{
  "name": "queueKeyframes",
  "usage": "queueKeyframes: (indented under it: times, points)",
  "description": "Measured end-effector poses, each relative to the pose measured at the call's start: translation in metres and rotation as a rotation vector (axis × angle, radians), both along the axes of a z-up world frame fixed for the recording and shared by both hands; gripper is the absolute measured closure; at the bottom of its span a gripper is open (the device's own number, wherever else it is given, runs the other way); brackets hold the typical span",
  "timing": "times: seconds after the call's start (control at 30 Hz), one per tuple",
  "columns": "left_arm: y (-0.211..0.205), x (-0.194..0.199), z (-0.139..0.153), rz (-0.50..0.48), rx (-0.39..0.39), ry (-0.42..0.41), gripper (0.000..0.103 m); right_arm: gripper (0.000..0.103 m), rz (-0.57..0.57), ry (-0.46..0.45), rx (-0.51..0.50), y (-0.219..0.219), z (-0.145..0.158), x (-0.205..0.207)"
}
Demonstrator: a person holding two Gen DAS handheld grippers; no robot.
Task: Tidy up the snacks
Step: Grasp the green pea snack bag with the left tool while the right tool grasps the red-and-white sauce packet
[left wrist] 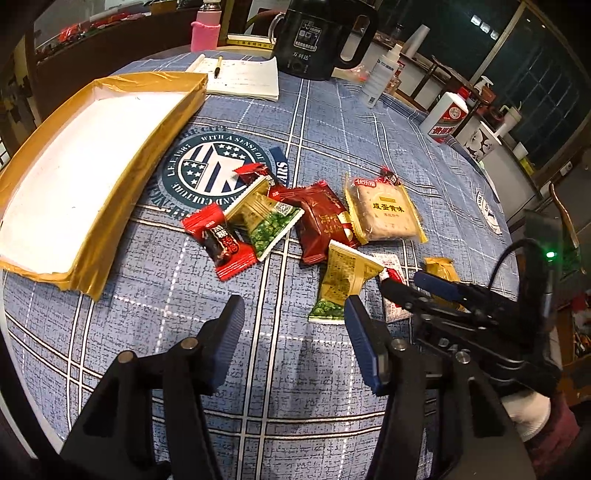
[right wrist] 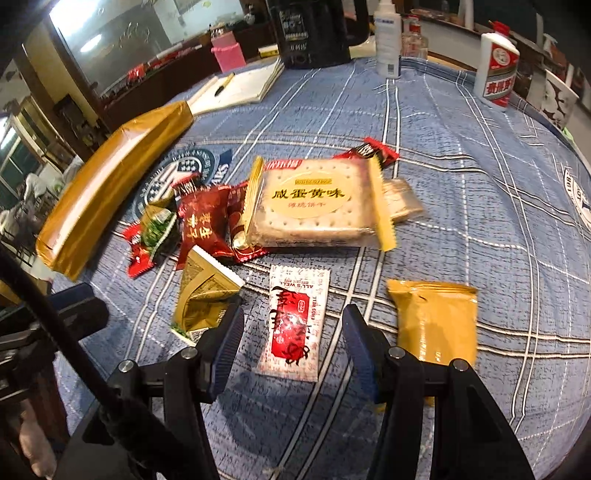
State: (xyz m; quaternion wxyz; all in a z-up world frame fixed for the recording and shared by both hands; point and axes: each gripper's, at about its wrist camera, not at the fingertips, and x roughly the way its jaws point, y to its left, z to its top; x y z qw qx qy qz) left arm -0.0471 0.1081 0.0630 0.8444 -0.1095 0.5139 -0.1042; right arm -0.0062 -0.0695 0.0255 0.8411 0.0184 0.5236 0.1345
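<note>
Several snack packets lie on the blue plaid tablecloth. A cracker pack [left wrist: 384, 212] [right wrist: 314, 203], a dark red packet [left wrist: 321, 221] [right wrist: 201, 225], a green-gold packet [left wrist: 264, 218] and a red candy [left wrist: 221, 240] form a pile. A gold-green packet [left wrist: 341, 284] [right wrist: 203, 299] lies near my open, empty left gripper [left wrist: 295, 314]. My open right gripper [right wrist: 293, 328] [left wrist: 410, 286] hovers around a white-red sachet [right wrist: 293, 321]. A yellow packet [right wrist: 434, 317] lies to its right. An empty gold-rimmed white tray [left wrist: 74, 162] [right wrist: 110, 184] stands left.
A black kettle [left wrist: 321, 37], a notebook with pen [left wrist: 240, 75], a pink bottle [left wrist: 207, 29], a white spray bottle [left wrist: 382, 75] and a white liquor bottle [left wrist: 447, 118] [right wrist: 496, 68] stand at the table's far side. A chair back [left wrist: 561, 214] is beyond the right edge.
</note>
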Motion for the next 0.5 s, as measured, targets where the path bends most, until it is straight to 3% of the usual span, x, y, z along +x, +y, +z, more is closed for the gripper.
queueKeyframes:
  times: [0.07,0.13,0.27,0.5]
  points:
    - [0.0,0.0,-0.001,-0.008,-0.009,0.003,0.045,0.056,-0.004,0.013,-0.018,0.002,-0.004,0.002]
    - [-0.003,0.001,-0.003,-0.021,-0.01,0.008,0.045,0.057,-0.009,0.014,-0.024,0.002,-0.005,0.002]
    - [-0.011,0.003,-0.005,-0.045,-0.009,0.021,0.044,0.073,-0.009,0.004,-0.06,0.003,-0.005,0.002]
    - [-0.033,0.012,-0.009,-0.109,0.012,0.023,0.044,0.075,-0.042,0.025,-0.052,-0.01,-0.005,-0.005]
